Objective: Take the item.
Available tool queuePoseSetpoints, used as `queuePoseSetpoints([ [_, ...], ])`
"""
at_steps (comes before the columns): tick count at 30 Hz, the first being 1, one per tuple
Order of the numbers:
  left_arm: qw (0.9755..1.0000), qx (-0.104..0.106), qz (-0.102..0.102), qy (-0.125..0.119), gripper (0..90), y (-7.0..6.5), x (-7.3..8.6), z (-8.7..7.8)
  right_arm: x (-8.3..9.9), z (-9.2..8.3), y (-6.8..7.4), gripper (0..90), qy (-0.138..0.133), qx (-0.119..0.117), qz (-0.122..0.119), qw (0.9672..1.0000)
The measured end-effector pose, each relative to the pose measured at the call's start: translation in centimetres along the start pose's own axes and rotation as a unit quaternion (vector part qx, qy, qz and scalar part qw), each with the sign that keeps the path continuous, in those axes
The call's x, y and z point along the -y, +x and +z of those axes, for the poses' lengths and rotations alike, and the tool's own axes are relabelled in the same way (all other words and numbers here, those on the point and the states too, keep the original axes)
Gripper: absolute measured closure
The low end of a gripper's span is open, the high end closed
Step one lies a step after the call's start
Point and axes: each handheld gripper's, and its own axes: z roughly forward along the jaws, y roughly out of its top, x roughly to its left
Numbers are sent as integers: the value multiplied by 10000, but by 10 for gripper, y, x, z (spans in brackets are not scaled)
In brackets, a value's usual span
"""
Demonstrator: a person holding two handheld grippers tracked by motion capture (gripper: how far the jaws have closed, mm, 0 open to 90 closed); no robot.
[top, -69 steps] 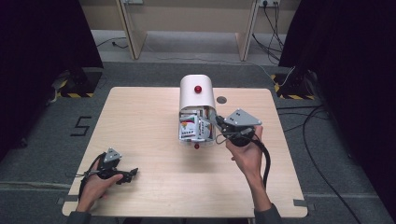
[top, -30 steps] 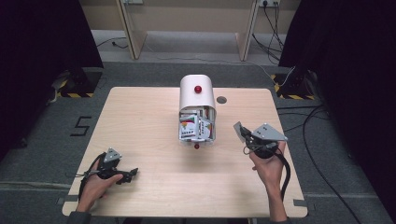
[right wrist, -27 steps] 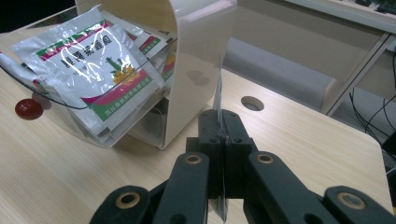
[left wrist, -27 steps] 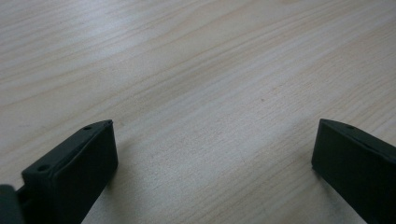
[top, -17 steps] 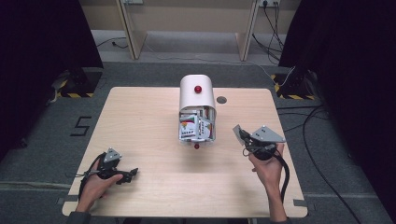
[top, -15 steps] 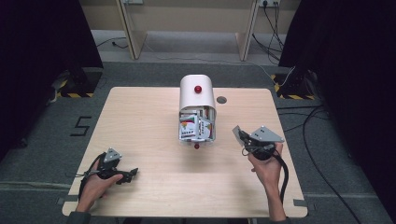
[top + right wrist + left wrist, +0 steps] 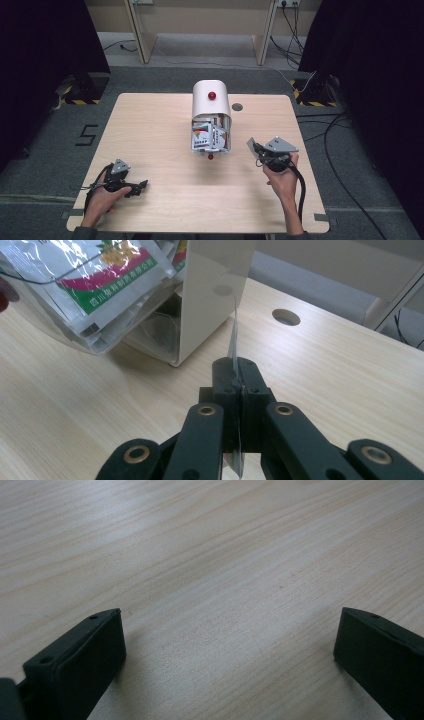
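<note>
A white round-topped dispenser (image 7: 211, 107) with a red knob stands at the table's middle, and printed sachets (image 7: 202, 136) sit behind its clear front flap. My right gripper (image 7: 256, 149) hovers right of the dispenser, shut on a thin silvery sachet (image 7: 251, 146). In the right gripper view that sachet (image 7: 233, 340) shows edge-on, standing up from the closed jaws (image 7: 235, 371), with the dispenser (image 7: 210, 300) and its sachets (image 7: 107, 270) just beyond. My left gripper (image 7: 140, 186) lies on the table's near left corner. Its jaws (image 7: 230, 630) stand open over bare wood.
A round cable hole (image 7: 237, 106) lies in the tabletop (image 7: 150, 130) right of the dispenser's back. A black cable (image 7: 301, 190) trails from the right gripper along the forearm. The table's right edge is close to the right hand.
The right gripper has drawn away from the dispenser's front to the right, then sunk a little toward the table, sachet still in its jaws. The left gripper has stayed put.
</note>
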Motion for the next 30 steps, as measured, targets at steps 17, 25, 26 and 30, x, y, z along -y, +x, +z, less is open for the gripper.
queuePoseSetpoints([
  [17,10000,1,-6,-2,0,0,0,0,10,17,2,893,225,-129,-5,9997],
  [25,10000,1,-6,-4,0,0,0,0,16,26,3,893,338,-212,48,9992],
  [26,10000,0,-6,-3,0,0,0,0,17,28,3,893,354,-242,59,9991],
  [30,10000,2,-8,-9,0,0,0,0,18,31,5,893,369,-286,60,9989],
])
